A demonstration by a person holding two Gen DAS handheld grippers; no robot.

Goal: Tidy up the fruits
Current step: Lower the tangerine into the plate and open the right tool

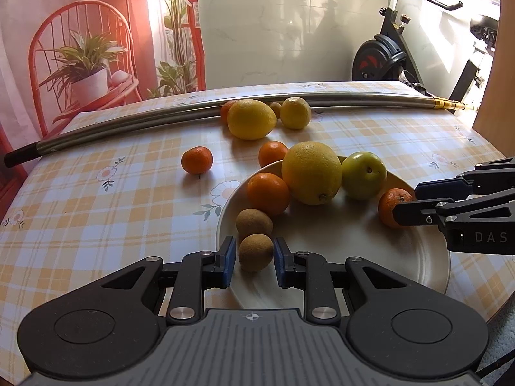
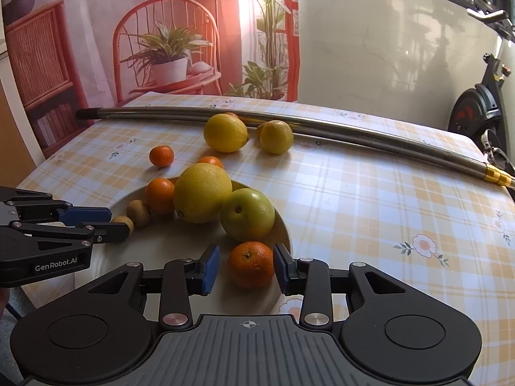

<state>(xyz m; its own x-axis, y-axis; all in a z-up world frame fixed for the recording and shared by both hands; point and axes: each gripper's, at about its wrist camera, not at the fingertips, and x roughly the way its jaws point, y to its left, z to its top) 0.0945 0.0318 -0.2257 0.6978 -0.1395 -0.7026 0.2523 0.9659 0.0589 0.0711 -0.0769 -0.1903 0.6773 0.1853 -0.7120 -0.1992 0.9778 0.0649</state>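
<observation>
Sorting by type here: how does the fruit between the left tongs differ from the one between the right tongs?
The kiwi between the left tongs is brown, dull and egg-shaped; the mandarin between the right tongs is bright orange, glossy and round. The kiwi looks smaller than the mandarin. The kiwi lies beside a second kiwi; the mandarin sits alone near the green apple. Both rest on the white plate, each with open pads either side.

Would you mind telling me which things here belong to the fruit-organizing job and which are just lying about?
Belong to the job:
plate
brown fruit between the left gripper pads
orange between the right gripper pads
loose mandarin
lemons by the pole

Just lying about:
metal pole
exercise bike
</observation>
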